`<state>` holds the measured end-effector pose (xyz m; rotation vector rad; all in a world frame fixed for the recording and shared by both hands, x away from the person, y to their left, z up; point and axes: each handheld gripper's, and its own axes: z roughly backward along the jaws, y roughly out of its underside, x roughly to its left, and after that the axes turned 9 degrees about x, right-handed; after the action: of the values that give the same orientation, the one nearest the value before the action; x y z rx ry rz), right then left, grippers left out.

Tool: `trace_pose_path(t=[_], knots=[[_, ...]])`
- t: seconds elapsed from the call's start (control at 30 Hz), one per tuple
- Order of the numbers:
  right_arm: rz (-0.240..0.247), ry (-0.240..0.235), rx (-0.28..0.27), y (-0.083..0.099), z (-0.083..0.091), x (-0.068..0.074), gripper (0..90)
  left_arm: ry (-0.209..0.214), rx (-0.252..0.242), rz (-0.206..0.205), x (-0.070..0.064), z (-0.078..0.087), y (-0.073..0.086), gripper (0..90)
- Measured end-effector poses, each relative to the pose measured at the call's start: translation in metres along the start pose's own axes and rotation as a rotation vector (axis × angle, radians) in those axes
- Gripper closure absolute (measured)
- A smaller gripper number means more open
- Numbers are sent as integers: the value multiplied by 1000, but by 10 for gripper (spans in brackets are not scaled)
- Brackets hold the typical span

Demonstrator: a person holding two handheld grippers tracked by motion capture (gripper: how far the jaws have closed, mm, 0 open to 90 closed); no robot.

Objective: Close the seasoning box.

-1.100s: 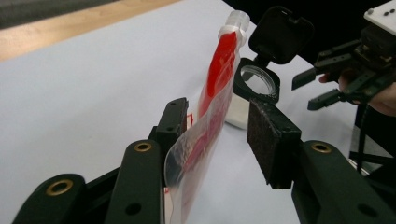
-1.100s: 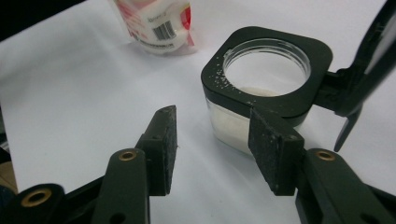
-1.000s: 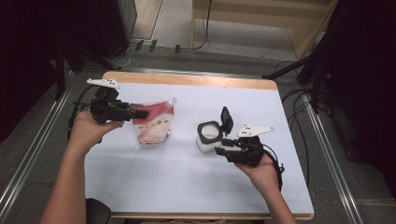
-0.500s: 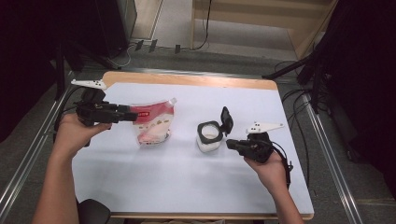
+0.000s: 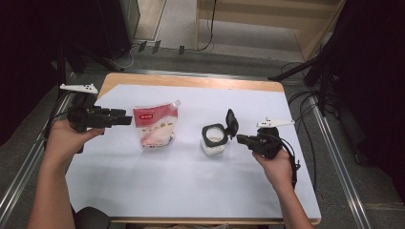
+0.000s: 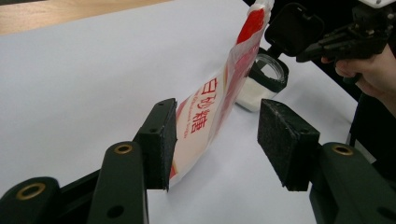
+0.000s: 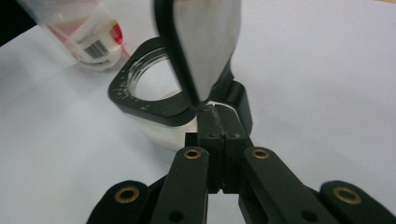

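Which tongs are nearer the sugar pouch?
Left. Left tongs sit open just beside the sugar pouch; right tongs are shut beyond the jar.

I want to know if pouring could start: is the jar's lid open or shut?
Open. The jar has its black flip lid standing up behind the mouth, and white contents show inside the rim.

We see a lab or a recording studio, not a home. The wooden table (image 5: 191,82) is covered with a plain white sheet (image 5: 191,181) and stands between metal rails (image 5: 340,167) on a grey carpet floor (image 5: 372,191). Black cables (image 5: 305,102) lie on the floor, and dark stands (image 5: 325,71) and black curtains (image 5: 377,71) surround the table. Behind it we see light wooden furniture (image 5: 267,24).
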<state>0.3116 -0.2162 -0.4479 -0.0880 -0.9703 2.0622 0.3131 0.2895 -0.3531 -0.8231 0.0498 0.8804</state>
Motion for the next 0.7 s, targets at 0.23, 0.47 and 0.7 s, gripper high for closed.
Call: trace_pose_path(t=[0.23,0.47,0.7], knots=[[-24,9,-19,-4,-1,-7,900,-15,-11,22,6,2,7,485],[-16,2,-63,-10,-1,-3,900,-16,-10,37,13,-1,12,485],[13,13,-101,-13,1,4,900,-58,-5,62,18,-8,12,484]])
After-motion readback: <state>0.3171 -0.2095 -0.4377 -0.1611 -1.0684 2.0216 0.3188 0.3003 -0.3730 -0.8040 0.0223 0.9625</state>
